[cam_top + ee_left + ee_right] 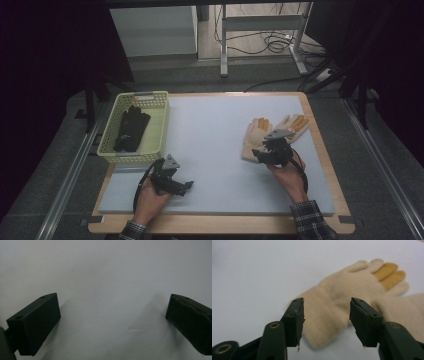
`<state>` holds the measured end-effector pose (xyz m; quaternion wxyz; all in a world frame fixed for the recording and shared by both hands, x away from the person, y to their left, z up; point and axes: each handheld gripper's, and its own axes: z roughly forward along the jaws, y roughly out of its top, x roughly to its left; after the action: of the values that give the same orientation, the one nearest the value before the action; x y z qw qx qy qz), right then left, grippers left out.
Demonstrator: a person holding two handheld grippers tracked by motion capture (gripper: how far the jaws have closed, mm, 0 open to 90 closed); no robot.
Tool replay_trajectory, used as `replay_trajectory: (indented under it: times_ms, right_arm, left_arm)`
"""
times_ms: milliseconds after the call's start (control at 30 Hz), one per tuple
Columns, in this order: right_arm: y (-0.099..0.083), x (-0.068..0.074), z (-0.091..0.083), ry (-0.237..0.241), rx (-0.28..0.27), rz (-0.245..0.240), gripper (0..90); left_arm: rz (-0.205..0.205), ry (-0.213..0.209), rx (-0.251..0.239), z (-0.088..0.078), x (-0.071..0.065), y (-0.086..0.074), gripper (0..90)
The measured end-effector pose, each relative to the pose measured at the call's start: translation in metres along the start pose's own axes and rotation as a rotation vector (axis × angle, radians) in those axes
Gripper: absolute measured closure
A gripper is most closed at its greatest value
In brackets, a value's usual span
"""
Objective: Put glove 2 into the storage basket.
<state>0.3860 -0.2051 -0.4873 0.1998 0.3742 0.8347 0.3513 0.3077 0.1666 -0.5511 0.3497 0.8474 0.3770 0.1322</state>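
Note:
Two cream knitted gloves with orange fingertips lie at the right of the pale mat; the nearer cream glove (256, 132) (342, 290) points away, and the second cream glove (295, 122) (409, 307) lies beside it. My right gripper (260, 154) (327, 315) hovers at the nearer glove's cuff, jaws half apart with the cuff showing between them and no pad pressing on it. My left gripper (185, 187) (113, 322) rests low over the bare mat at the front left, jaws wide apart with nothing between them.
A pale yellow basket (161, 125) stands at the table's left with a pair of black gloves (131, 129) in it. The mat (210, 125) covers most of the wooden tabletop. Dark floor, rails and a desk frame surround the table.

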Motion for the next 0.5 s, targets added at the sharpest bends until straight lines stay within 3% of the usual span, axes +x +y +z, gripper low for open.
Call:
replay_trajectory:
  times_ms: [167,300,500]
  right_arm:
    - [0.012,-0.008,0.014,-0.027,0.013,-0.020,46.2]
    - [0.017,-0.013,0.025,-0.053,0.015,-0.033,41.1]
    - [0.025,-0.023,0.044,-0.068,0.025,-0.018,35.9]
  left_arm:
    - [0.000,0.000,0.000,0.000,0.000,0.000,0.0]
    - [0.000,0.000,-0.001,0.000,0.000,0.000,0.0]
    - [-0.001,0.000,-0.001,0.000,0.000,0.000,0.0]
